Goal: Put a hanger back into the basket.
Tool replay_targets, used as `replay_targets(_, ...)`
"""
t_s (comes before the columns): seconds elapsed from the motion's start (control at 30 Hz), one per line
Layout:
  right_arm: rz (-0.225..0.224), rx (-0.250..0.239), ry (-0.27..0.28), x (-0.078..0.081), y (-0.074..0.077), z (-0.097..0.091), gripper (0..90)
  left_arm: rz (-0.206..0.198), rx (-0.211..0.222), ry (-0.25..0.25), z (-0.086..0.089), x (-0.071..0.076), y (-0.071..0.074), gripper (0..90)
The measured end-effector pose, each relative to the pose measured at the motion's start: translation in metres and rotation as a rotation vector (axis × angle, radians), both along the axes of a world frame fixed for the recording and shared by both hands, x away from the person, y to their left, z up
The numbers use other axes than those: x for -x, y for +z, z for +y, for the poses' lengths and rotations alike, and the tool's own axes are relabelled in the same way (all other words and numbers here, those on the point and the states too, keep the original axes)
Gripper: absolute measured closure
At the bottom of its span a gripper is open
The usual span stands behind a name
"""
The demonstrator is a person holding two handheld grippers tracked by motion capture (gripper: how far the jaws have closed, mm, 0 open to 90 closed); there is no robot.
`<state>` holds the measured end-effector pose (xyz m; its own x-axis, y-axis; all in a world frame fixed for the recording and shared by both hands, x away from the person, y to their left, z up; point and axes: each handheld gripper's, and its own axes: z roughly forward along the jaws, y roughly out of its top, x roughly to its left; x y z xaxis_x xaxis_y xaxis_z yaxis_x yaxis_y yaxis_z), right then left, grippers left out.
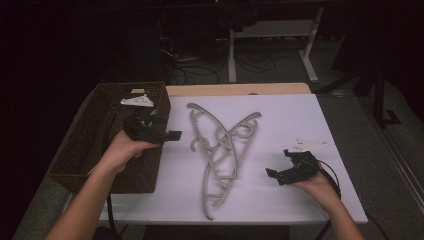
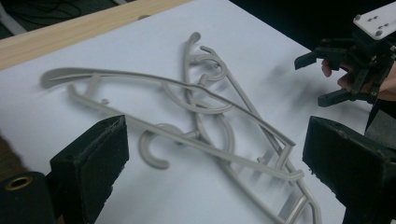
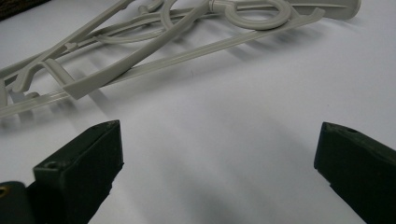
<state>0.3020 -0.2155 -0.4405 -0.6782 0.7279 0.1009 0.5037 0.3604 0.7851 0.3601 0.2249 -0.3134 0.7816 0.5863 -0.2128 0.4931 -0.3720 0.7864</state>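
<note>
In the high view, the grey hangers lie tangled in a pile on the white table, just to the right of the brown basket. The left gripper hovers at the basket's right wall and points toward the pile, and the right gripper waits on the far side of the hangers. In the left gripper view, the jaws stand wide with nothing between them, and the hangers lie ahead on the table. In the right gripper view, the jaws are also wide and empty, and the hangers lie beyond them. I judge that this is the approach step; next, one gripper must close on a single hanger and free it from the others.
</note>
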Motion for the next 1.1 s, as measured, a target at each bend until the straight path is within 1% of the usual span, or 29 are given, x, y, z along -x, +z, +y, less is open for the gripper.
replay_targets(0.03, 0.000, -0.001, 0.001, 0.000, 0.000, 0.000, 1.0, 0.002, 0.000, -0.005, -0.008, 0.000, -0.001, 7.1)
replay_targets(0.13, 0.000, -0.003, 0.001, 0.000, 0.000, 0.000, 1.0, 0.000, -0.019, -0.015, -0.025, 0.000, -0.004, 7.5)
replay_targets(0.2, 0.000, -0.005, 0.003, 0.000, 0.000, 0.000, 1.0, 0.004, -0.017, -0.021, -0.037, 0.000, -0.008, 7.6)
replay_targets(0.23, 0.001, -0.005, 0.004, 0.000, 0.000, 0.000, 1.0, 0.008, -0.013, -0.028, -0.045, 0.001, -0.011, 7.7)
replay_targets(0.3, -0.001, -0.004, 0.002, 0.000, 0.000, 0.000, 1.0, 0.007, -0.022, -0.038, -0.055, 0.002, -0.016, 8.6)
replay_targets(0.33, -0.001, -0.004, 0.003, 0.000, 0.000, 0.000, 1.0, 0.005, -0.028, -0.045, -0.061, 0.002, -0.020, 10.6)
replay_targets(0.37, -0.001, -0.004, 0.005, 0.001, 0.000, 0.000, 1.0, 0.013, -0.028, -0.051, -0.066, 0.002, -0.023, 12.1)
replay_targets(0.43, -0.003, -0.008, 0.003, 0.001, 0.001, 0.000, 1.0, 0.016, -0.043, -0.047, -0.074, 0.001, -0.031, 14.1)
replay_targets(0.5, -0.005, -0.006, 0.006, 0.001, 0.001, 0.000, 1.0, 0.011, -0.071, -0.020, -0.081, -0.002, -0.042, 16.8)
replay_targets(0.53, -0.002, -0.003, 0.007, 0.001, 0.000, 0.001, 1.0, 0.013, -0.077, -0.009, -0.083, -0.004, -0.047, 18.7)
replay_targets(0.6, -0.002, -0.002, 0.006, 0.001, 0.000, 0.001, 1.0, 0.015, -0.095, 0.019, -0.085, -0.010, -0.055, 24.8)
replay_targets(0.67, -0.006, -0.006, 0.008, 0.001, 0.001, 0.001, 1.1, 0.018, -0.115, 0.056, -0.087, -0.017, -0.065, 28.7)
replay_targets(0.7, -0.006, -0.006, 0.008, 0.001, 0.001, 0.001, 1.1, 0.027, -0.110, 0.067, -0.088, -0.021, -0.069, 32.8)
replay_targets(0.73, -0.003, -0.007, 0.006, 0.001, 0.001, 0.001, 1.0, 0.034, -0.107, 0.078, -0.089, -0.024, -0.073, 34.2)
replay_targets(0.83, -0.004, -0.007, 0.003, 0.001, 0.001, 0.000, 1.1, 0.060, -0.108, 0.097, -0.097, -0.036, -0.087, 34.6)
replay_targets(0.87, -0.004, -0.004, 0.003, 0.001, 0.001, 0.000, 1.1, 0.058, -0.114, 0.104, -0.100, -0.039, -0.091, 35.1)
replay_targets(0.9, -0.004, -0.004, 0.003, 0.001, 0.001, 0.000, 1.1, 0.058, -0.114, 0.104, -0.100, -0.039, -0.091, 36.9)
replay_targets(0.93, -0.003, -0.003, 0.005, 0.002, 0.001, 0.000, 1.1, 0.049, -0.132, 0.106, -0.104, -0.046, -0.097, 36.9)
replay_targets(0.97, -0.006, -0.005, 0.005, 0.002, 0.001, 0.000, 1.1, 0.048, -0.145, 0.113, -0.106, -0.051, -0.100, 41.3)
replay_targets(1.0, -0.008, -0.007, 0.005, 0.002, 0.001, 0.000, 1.1, 0.038, -0.160, 0.117, -0.107, -0.056, -0.102, 42.8)
replay_targets(1.07, -0.007, -0.010, 0.003, 0.002, 0.001, -0.001, 1.1, 0.022, -0.185, 0.129, -0.108, -0.064, -0.103, 52.6)
replay_targets(1.1, -0.006, -0.011, 0.003, 0.002, 0.001, -0.001, 1.1, 0.013, -0.196, 0.145, -0.109, -0.070, -0.105, 56.4)
